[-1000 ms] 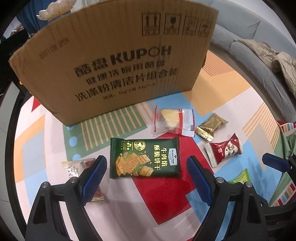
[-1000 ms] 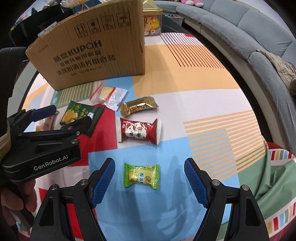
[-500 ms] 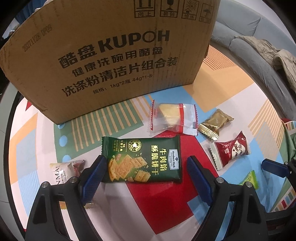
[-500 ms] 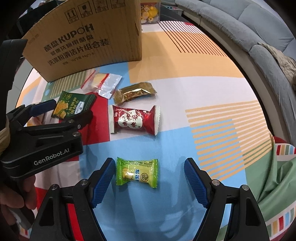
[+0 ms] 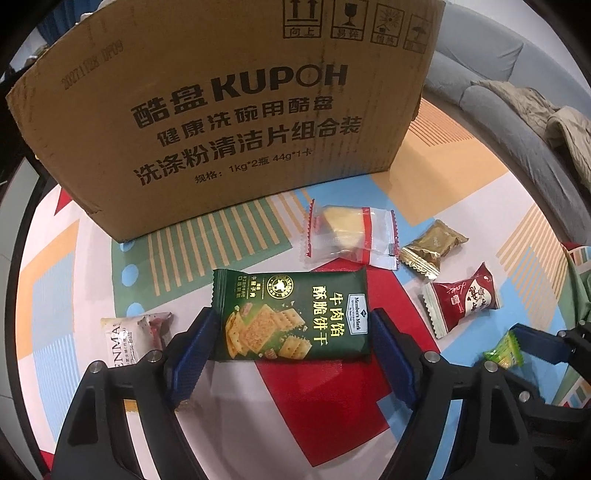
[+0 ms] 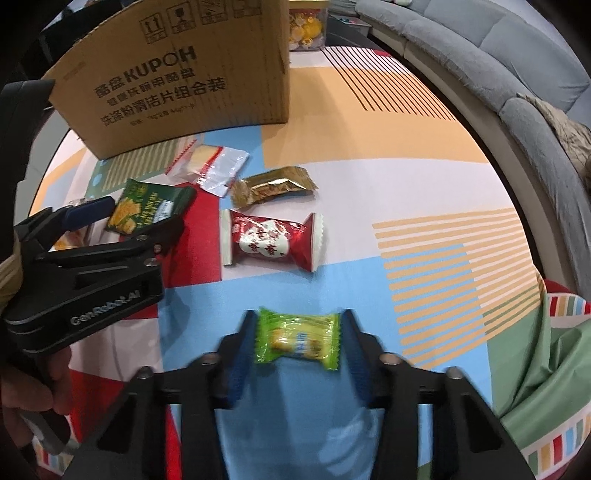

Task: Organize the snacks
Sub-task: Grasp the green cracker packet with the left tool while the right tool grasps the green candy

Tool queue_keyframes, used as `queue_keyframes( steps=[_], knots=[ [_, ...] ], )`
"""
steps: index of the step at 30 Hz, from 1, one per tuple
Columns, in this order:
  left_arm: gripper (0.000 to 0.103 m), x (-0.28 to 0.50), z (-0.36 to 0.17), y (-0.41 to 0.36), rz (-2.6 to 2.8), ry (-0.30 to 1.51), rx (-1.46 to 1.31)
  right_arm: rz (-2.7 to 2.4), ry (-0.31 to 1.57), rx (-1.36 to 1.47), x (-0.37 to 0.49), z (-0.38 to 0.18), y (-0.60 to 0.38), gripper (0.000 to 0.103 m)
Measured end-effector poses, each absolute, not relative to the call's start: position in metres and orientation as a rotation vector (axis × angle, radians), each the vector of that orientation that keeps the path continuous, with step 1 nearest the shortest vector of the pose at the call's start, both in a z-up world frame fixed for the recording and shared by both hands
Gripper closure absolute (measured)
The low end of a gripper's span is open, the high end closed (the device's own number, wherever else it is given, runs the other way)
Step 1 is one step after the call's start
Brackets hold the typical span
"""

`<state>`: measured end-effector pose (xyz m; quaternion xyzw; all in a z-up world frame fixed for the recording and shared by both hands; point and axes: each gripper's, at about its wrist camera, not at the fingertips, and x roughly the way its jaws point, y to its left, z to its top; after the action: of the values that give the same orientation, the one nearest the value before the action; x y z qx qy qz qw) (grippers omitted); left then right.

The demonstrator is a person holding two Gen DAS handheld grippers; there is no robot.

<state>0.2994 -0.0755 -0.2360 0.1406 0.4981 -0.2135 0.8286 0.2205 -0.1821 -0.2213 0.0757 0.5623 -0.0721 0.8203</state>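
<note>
My left gripper (image 5: 291,332) has its blue pads on both short ends of the dark green cracker packet (image 5: 291,314), which lies on the colourful table; the packet also shows in the right wrist view (image 6: 147,208). My right gripper (image 6: 297,339) has closed on the small light green candy (image 6: 297,338), pads touching both ends; that candy shows at the right in the left wrist view (image 5: 506,349). A red wrapped snack (image 6: 271,240), a gold packet (image 6: 275,184) and a clear packet with a yellow cake (image 6: 208,166) lie between the grippers and the cardboard box (image 5: 221,110).
A white and brown packet (image 5: 129,339) lies left of my left gripper. A grey sofa (image 6: 498,55) curves round the table's far right. A green striped cloth (image 6: 546,369) hangs at the right edge. A tin (image 6: 306,22) stands behind the box.
Both grippers moved forward and down over their snacks. The left jaws narrowed onto the green cracker packet. The right jaws closed from wide open onto the light green candy.
</note>
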Motion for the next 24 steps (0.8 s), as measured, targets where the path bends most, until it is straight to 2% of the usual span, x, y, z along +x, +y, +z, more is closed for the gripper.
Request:
queue_keyframes(
  steps=[11, 15, 24],
  knots=[
    [0.033, 0.285, -0.229, -0.074, -0.431, 1.033, 0.297, -0.117, 1.181, 0.167, 0.218, -0.214, -0.178, 0.076],
    [0.038, 0.280, -0.224, -0.069, -0.411, 1.026, 0.296, -0.107, 1.180, 0.174, 0.218, -0.215, -0.181, 0.076],
    [0.038, 0.269, -0.204, -0.060, -0.385, 1.010, 0.273, -0.094, 1.129, 0.177, 0.214, -0.199, -0.184, 0.076]
  ],
)
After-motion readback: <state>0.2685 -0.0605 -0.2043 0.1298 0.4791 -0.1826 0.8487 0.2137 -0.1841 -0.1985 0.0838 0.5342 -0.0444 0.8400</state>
